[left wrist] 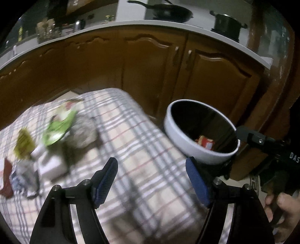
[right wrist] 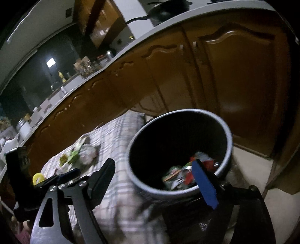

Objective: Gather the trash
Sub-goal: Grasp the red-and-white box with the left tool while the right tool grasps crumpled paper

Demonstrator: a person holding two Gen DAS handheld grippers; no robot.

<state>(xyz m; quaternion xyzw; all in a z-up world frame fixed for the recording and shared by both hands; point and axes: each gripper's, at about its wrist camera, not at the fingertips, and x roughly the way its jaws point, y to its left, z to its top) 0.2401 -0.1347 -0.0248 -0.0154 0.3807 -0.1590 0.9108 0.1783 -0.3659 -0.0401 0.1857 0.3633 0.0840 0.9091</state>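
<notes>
A round bin (left wrist: pixel 189 142) with a white outside and black inside stands off the right edge of a plaid-covered table (left wrist: pixel 131 142); red wrappers (left wrist: pixel 205 142) lie in it. In the right wrist view the bin (right wrist: pixel 148 185) holds several wrappers (right wrist: pixel 180 178). Trash lies on the table's left: a green wrapper (left wrist: pixel 58 127), a crumpled grey bag (left wrist: pixel 82 133), a yellow-green packet (left wrist: pixel 23 142), a white box (left wrist: pixel 51 167), a red scrap (left wrist: pixel 6 180). My left gripper (left wrist: pixel 151 180) is open and empty over the cloth. My right gripper (right wrist: pixel 155 180) is open and empty at the bin's rim.
Brown wooden cabinet doors (left wrist: pixel 153 75) stand close behind the table and bin, under a white countertop (left wrist: pixel 105 28) with a black wok (left wrist: pixel 168 11) and a pot (left wrist: pixel 226 24). Pale floor (right wrist: pixel 249 169) shows right of the bin.
</notes>
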